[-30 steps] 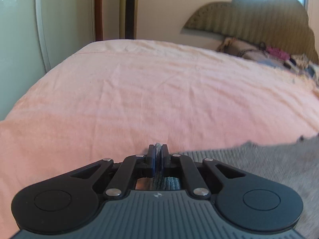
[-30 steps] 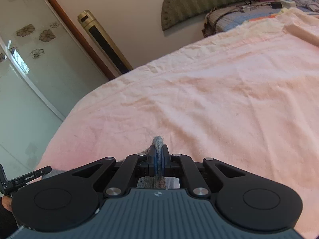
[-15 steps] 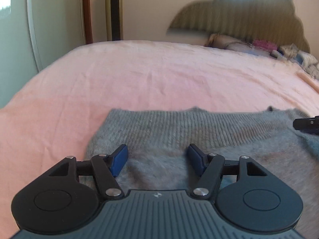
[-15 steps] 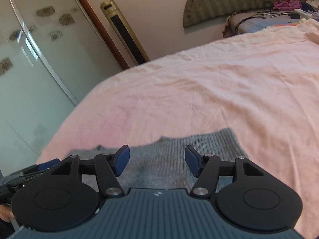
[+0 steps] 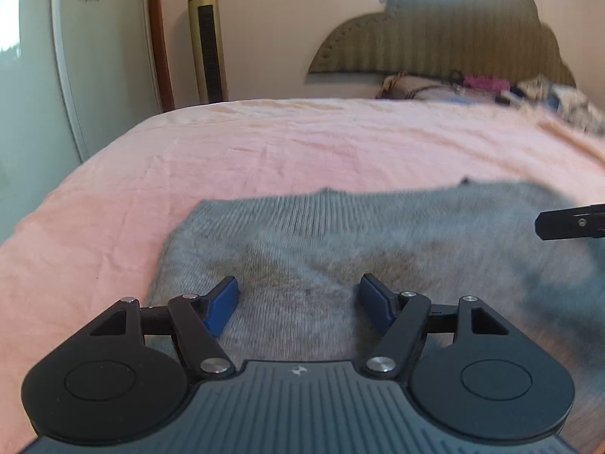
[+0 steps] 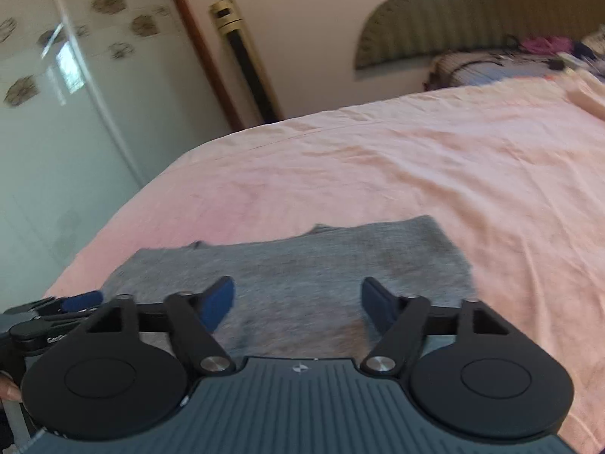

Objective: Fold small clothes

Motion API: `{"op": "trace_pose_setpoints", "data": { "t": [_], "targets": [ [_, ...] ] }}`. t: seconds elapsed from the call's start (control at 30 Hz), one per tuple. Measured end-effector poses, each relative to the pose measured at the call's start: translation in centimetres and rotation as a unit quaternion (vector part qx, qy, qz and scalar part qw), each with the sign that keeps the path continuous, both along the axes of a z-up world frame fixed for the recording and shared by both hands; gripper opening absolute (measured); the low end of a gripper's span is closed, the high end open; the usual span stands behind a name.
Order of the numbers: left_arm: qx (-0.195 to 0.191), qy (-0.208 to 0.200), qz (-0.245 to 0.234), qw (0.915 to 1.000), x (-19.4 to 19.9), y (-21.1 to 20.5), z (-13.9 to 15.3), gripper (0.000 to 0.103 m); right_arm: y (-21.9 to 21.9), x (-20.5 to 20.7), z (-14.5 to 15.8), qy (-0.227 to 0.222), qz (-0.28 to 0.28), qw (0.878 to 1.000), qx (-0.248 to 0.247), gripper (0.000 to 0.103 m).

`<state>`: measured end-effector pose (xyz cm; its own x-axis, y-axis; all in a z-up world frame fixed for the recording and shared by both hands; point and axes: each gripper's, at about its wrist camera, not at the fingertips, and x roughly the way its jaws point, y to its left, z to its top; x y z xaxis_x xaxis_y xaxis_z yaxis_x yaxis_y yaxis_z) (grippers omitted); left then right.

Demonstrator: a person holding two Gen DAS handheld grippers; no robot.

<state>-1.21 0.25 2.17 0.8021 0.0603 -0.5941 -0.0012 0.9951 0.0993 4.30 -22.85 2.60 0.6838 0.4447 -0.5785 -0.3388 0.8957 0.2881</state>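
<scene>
A grey knitted garment [image 5: 340, 234] lies flat on the pink bedsheet [image 5: 302, 143], its ribbed edge towards the headboard. My left gripper [image 5: 298, 295] hovers over its near left part, jaws opening, nothing pinched between the blue pads. In the right wrist view the same grey garment [image 6: 302, 265] lies spread out, and my right gripper [image 6: 298, 297] stands over its near right part, jaws opening wide and free of the cloth. The right gripper's black tip shows at the left wrist view's right edge. The left gripper [image 6: 81, 299] shows at the lower left of the right wrist view.
The pink bedsheet [image 6: 453, 174] stretches far beyond the garment. A heap of clothes and pillows [image 5: 491, 87] lies by the padded headboard [image 5: 453, 38]. A tall gold tower fan [image 5: 207, 38] and a glass sliding door [image 6: 56, 113] stand left of the bed.
Both grippers were shut on the grey garment's edge a second ago. They have let it go, opened, and drawn back towards me; the garment now lies flat on the sheet.
</scene>
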Motion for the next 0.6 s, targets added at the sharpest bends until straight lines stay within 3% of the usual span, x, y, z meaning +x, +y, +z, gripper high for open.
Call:
{"op": "trace_pose_setpoints", "data": {
  "t": [0.07,0.13,0.2,0.37,0.43,0.47,0.57,0.6],
  "targets": [
    [-0.027,0.001,-0.001,0.9996,-0.2,1.4,-0.2,0.075,1.0,0.1,-1.8,0.006,-0.002,0.998,-0.063,0.083],
    [-0.040,0.001,0.005,0.9992,-0.4,2.9,-0.4,0.078,0.6,-0.9,-2.8,-0.035,0.008,0.993,-0.109,0.083],
    [-0.048,0.003,0.002,0.9988,-0.4,3.4,-0.4,0.078,-0.6,-1.2,-2.6,-0.029,0.001,0.996,-0.090,0.083],
    [-0.043,-0.001,0.009,0.9991,-0.4,2.9,-0.5,0.078,1.1,-2.0,-0.9,-0.018,-0.027,0.993,-0.111,0.082],
    [-0.045,0.000,0.010,0.9989,-0.4,2.9,-0.5,0.079,2.1,-3.0,0.2,-0.022,-0.013,0.996,-0.088,0.084],
    [-0.044,-0.001,0.010,0.9990,-0.4,2.9,-0.5,0.079,2.8,-3.4,0.4,-0.027,0.005,0.996,-0.090,0.092],
    [-0.046,-0.001,0.009,0.9989,-0.4,2.8,-0.5,0.079,4.4,-3.3,-1.5,-0.017,0.016,0.987,-0.159,0.097],
    [-0.047,-0.001,0.008,0.9988,-0.4,2.8,-0.5,0.079,3.7,-3.1,-2.4,-0.022,0.014,0.986,-0.163,0.102]
  ]
}}
